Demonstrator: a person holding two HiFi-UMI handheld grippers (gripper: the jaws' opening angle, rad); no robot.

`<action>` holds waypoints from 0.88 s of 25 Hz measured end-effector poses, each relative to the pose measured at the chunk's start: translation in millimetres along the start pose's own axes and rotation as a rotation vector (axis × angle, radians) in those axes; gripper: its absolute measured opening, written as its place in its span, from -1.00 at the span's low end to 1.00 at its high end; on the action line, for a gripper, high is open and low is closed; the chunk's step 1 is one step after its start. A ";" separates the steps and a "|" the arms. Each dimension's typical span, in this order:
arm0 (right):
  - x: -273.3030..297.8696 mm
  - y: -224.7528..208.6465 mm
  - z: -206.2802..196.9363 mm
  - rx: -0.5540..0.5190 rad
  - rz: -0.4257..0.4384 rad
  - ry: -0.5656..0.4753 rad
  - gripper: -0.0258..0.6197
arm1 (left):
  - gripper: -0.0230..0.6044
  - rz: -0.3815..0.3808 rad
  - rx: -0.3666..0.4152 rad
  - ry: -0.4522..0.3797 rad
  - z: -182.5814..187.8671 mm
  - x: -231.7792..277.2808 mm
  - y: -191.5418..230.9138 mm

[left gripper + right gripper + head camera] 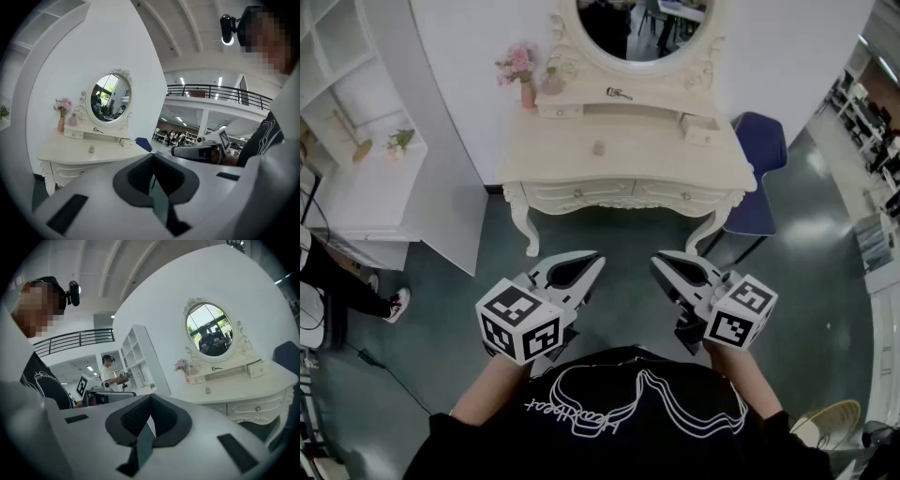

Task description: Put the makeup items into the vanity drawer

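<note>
1. Close to the person's chest, the left gripper and the right gripper hang side by side over the dark floor. Both point toward the vanity table.
2. Each gripper has its jaws pressed together with nothing between them. Both gripper views show the pads meeting on empty air.
3. The step in hand, as I judge it, is the approach. Nothing has been picked up, and the table is well apart from both grippers.
4. Two likely makeup items show.
   - A small pale bottle stands alone in the middle of the tabletop.
   - A small dark item lies on the raised shelf under the mirror. What it is I cannot tell.
5. The front drawers under the tabletop look closed. A small upper drawer at the right end of the shelf seems pulled out a little.
6. The bottle lies roughly straight ahead of the left gripper, and the small upper drawer is off toward the right gripper's side.
7. The next move probably calls for stepping in closer and spreading one pair of jaws. After that, either a drawer needs pulling open or the bottle needs taking. A drawer has to be open before anything can go in.
</note>
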State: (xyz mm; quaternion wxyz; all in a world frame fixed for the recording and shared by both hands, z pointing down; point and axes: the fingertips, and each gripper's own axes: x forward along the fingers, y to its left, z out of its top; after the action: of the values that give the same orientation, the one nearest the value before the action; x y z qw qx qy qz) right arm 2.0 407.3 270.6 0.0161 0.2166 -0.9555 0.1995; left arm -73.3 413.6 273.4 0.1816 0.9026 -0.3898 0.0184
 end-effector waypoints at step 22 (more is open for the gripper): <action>33.5 -6.1 -9.2 0.026 -0.035 0.002 -0.91 | -0.91 -0.015 0.001 -0.005 -3.4 -9.0 33.9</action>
State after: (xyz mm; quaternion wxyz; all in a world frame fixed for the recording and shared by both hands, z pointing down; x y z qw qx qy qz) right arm -26.3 392.2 285.2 0.0179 0.2334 -0.9489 0.2118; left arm -103.3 399.6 285.6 0.1803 0.9056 -0.3836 0.0153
